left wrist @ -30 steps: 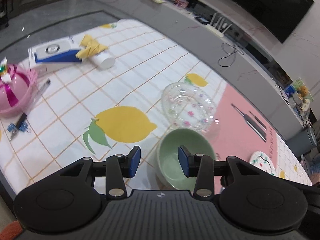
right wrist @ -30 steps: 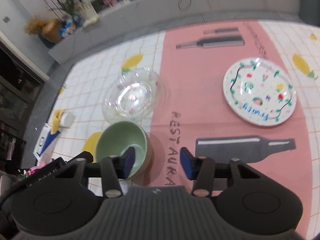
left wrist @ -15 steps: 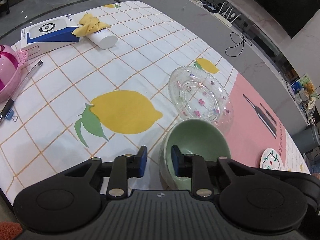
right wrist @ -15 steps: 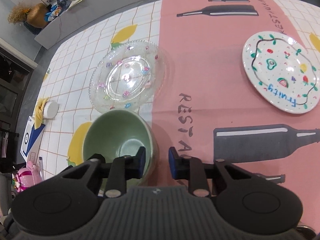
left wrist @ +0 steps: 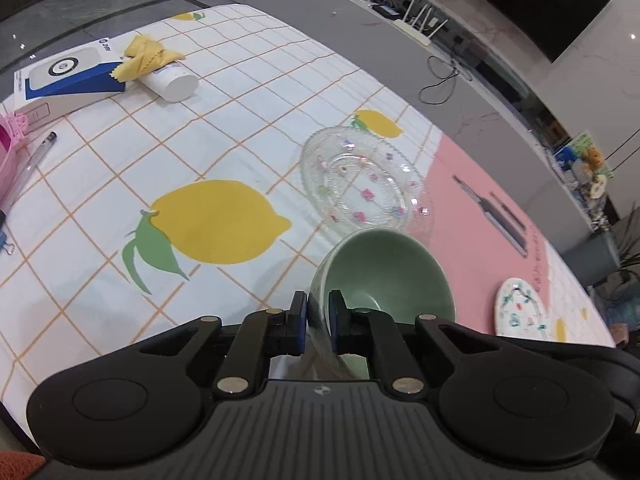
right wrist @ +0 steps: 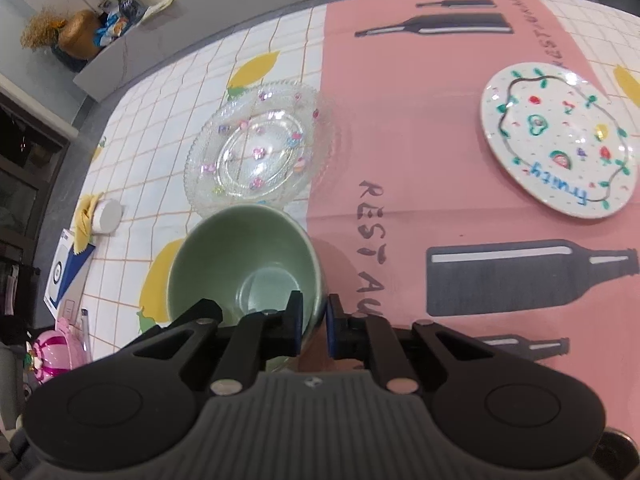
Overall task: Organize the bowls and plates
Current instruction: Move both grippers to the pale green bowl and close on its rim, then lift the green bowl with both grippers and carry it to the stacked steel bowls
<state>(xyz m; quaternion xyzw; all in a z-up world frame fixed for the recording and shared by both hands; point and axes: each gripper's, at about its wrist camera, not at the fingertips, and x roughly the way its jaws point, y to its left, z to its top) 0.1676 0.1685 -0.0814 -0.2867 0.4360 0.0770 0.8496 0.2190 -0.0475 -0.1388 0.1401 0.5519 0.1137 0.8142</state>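
A green bowl (left wrist: 384, 276) sits close in front of both grippers; it also shows in the right wrist view (right wrist: 244, 256). My left gripper (left wrist: 318, 320) is shut on its left rim. My right gripper (right wrist: 314, 326) is shut on its right rim. A clear glass plate with coloured flower dots (left wrist: 360, 184) lies just beyond the bowl, also in the right wrist view (right wrist: 260, 148). A white painted plate lettered "fruity" (right wrist: 560, 140) lies on the pink cloth to the right, small in the left wrist view (left wrist: 520, 312).
A white-and-blue box (left wrist: 64, 76), a yellow cloth (left wrist: 148, 60) and a white tube (left wrist: 172, 84) lie at the far left. A pen (left wrist: 28, 168) and a pink container (right wrist: 56, 354) sit near the left edge. The table's far edge meets a grey counter.
Both grippers have closed from open onto opposite rims of the green bowl, which now looks raised and nearer to the cameras.
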